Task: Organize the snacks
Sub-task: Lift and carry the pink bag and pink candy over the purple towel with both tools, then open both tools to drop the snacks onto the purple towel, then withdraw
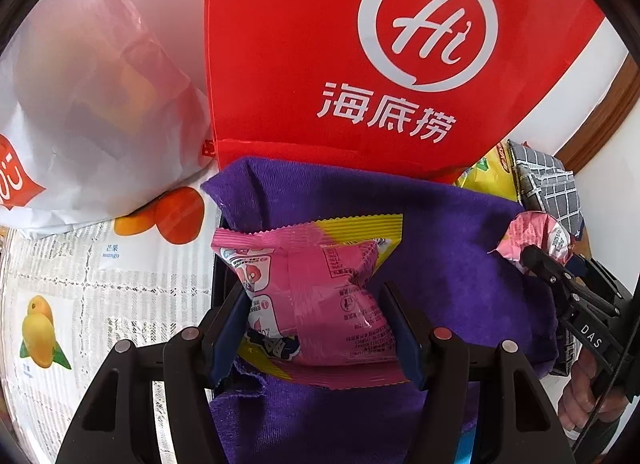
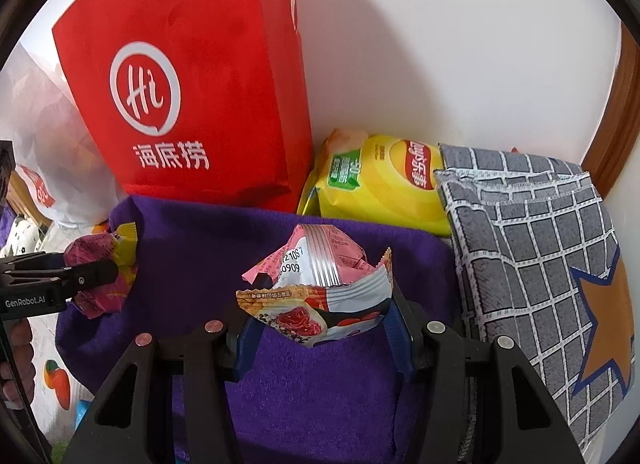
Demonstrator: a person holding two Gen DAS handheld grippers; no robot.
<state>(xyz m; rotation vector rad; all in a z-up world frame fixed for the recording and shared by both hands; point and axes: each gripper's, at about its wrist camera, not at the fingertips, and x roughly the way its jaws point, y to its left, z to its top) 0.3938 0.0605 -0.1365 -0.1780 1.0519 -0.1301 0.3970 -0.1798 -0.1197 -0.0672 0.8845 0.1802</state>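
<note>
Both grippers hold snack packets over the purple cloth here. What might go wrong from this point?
1. The left gripper squeezes the pink packet hard at its waist; the contents may get crushed.
2. The right gripper pinches only the lower part of the pink-and-white packet, so it could slip.
3. Both hang over the same purple cloth; the grippers might collide.

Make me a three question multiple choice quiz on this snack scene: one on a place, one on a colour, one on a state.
1. The yellow chip bag lies
A. between the red paper bag and the grey grid-patterned cloth
B. on the purple cloth
C. inside the red paper bag

2. The left gripper holds a packet that is mostly
A. green
B. pink
C. blue

3. The right gripper is
A. open and empty
B. out of view
C. shut on a pink-and-white snack packet

Answers: A, both flank it. B, pink-and-yellow snack packet. C, its sides are pinched.
</note>
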